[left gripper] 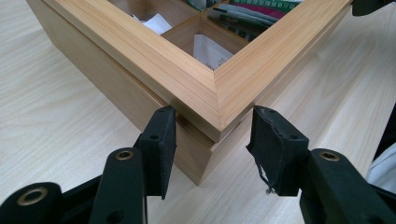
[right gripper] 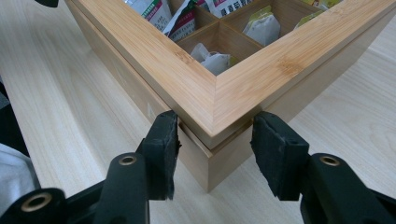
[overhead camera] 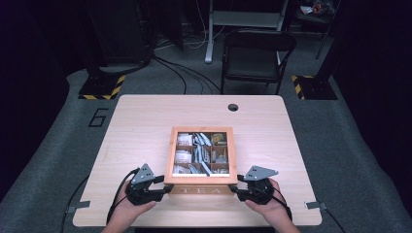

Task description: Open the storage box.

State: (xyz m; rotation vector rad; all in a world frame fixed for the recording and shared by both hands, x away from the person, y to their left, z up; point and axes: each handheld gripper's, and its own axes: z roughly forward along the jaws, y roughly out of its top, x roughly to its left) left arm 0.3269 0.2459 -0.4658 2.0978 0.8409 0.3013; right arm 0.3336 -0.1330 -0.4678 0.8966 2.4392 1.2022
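A wooden tea box (overhead camera: 200,190) marked TEA stands at the middle of the table (overhead camera: 136,121), its compartments full of tea bags (overhead camera: 200,153). My left gripper (overhead camera: 163,187) sits at the box's near left corner. In the left gripper view the corner of the box (left gripper: 187,74) lies between the jaws of my left gripper (left gripper: 215,122), both pads against its sides at the lid seam. My right gripper (overhead camera: 238,188) is at the near right corner. It clasps that corner of the box (right gripper: 187,79) the same way, with my right gripper (right gripper: 215,125) straddling the lid's edge.
A black folding chair (overhead camera: 255,56) stands beyond the table's far edge. A round cable hole (overhead camera: 233,107) sits near the far edge. Bare wood lies on both sides of the box. A person's hands hold both grippers at the near edge.
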